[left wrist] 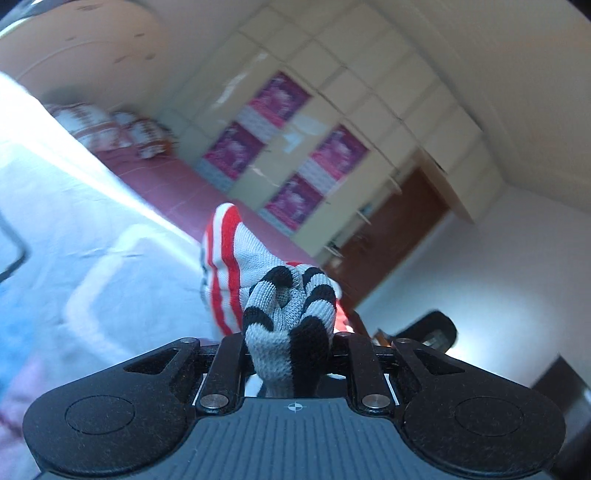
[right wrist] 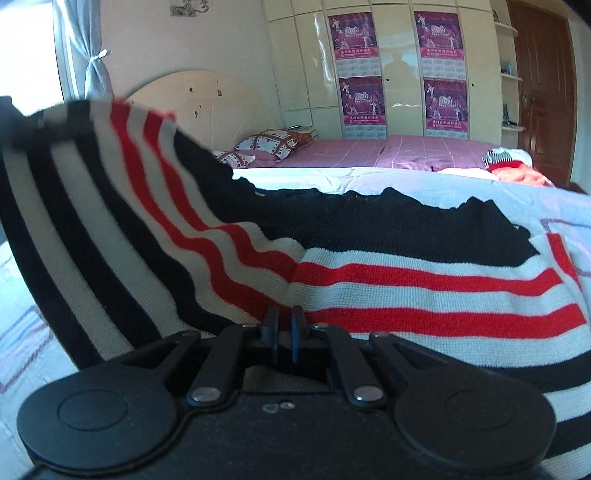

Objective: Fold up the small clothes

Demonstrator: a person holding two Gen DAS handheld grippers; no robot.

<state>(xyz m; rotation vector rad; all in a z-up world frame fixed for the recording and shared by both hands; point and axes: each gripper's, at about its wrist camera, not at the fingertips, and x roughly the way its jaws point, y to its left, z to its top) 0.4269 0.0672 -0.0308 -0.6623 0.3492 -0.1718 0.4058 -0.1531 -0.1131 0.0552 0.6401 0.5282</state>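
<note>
On the bed, over a white sheet point(right wrist: 369, 181), a striped knit garment point(right wrist: 406, 288) in black, white and red is lying spread out, with its left part lifted off the sheet and rising toward the upper left of the right wrist view. The right gripper point(right wrist: 284, 325) is sitting at the near hem of the garment, its jaws drawn fully together on a fold of the knit. In the left wrist view, the left gripper point(left wrist: 288, 354) is pinching a bunched corner of the same garment point(left wrist: 284, 306), its jaws nearly closed around the grey-and-black striped wad, while a white-and-red striped stretch is trailing away beyond it. This view is tilted and blurred, with the white sheet point(left wrist: 92, 229) slanting across the left side.

Behind the sheet, a pink bedspread point(right wrist: 388, 151) is covering the far part of the bed, with patterned pillows point(right wrist: 273, 142) lying against a pale headboard point(right wrist: 207, 99). A small heap of other clothes point(right wrist: 513, 166), red and striped, is sitting at the right edge of the bed, well apart from the garment. A cream wardrobe point(right wrist: 399, 66) bearing four magenta posters point(right wrist: 356, 35) is standing along the far wall, beside a brown door point(right wrist: 543, 85). A grey curtain point(right wrist: 92, 70) is hanging at the left.
</note>
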